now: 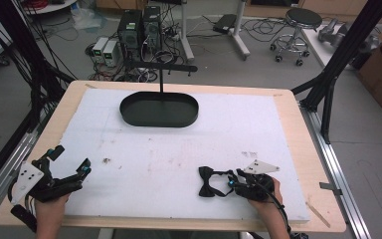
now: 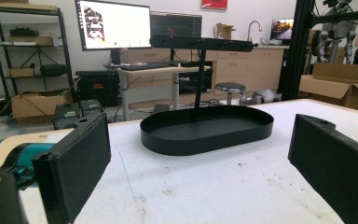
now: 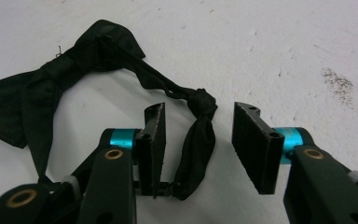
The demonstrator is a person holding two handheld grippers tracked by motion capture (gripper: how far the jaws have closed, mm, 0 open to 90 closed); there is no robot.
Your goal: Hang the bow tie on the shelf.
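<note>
Bow tie is lying near the front edge of the white tabletop, right of centre, its strap running lengthwise between the jaws of the right gripper, which are standing part-open, not pinching it. The bow itself is stretching away to that gripper's left. The left gripper, spread wide and holding nothing, is waiting at the front left corner, well apart. The black tray stand is sitting near the far edge.
</note>
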